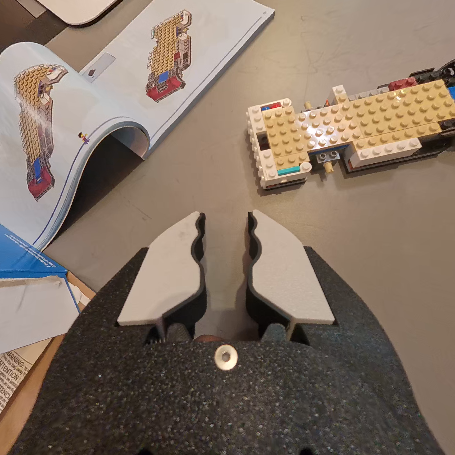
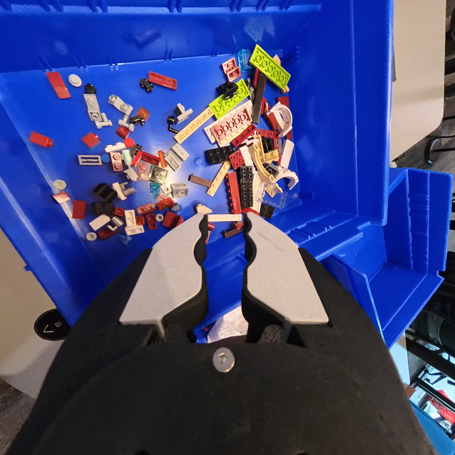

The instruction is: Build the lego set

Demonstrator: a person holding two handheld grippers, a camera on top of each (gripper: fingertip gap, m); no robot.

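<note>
Risk, right side: the white plate [image 2: 224, 218] appears caught only end to end, at the very tips of the right gripper [image 2: 224, 218]. In my judgement so little pad on so thin a piece lets it pivot or spring out, and it would drop among the loose bricks [image 2: 246, 152] below.
Risk, cause: any twist of the wrist or easing of the squeeze; this view is slightly blurred at the fingers.
Risk, left side: small; the left gripper [image 1: 226, 214] carries nothing, but the curled page of the booklet [image 1: 123, 86] at its 10 o'clock could be snagged.
Right tongs: narrow, the plate bridging the gap from pad to pad, both ends meeting the tips.
Right surroundings: blue bin [image 2: 344, 123] all round; the thickest heap of bricks at 1 o'clock, scattered small pieces at 10 to 11 o'clock, a dark brown piece [image 2: 232, 234] just under the right tip.
Left tongs: moderately apart, only bare grey table [image 1: 320, 246] showing between the fingers; nothing held or touched.
Left surroundings: brick model [image 1: 344, 128] with tan studded top at 1 to 2 o'clock, well apart; blue box [image 1: 24, 266] at 9 o'clock.
</note>
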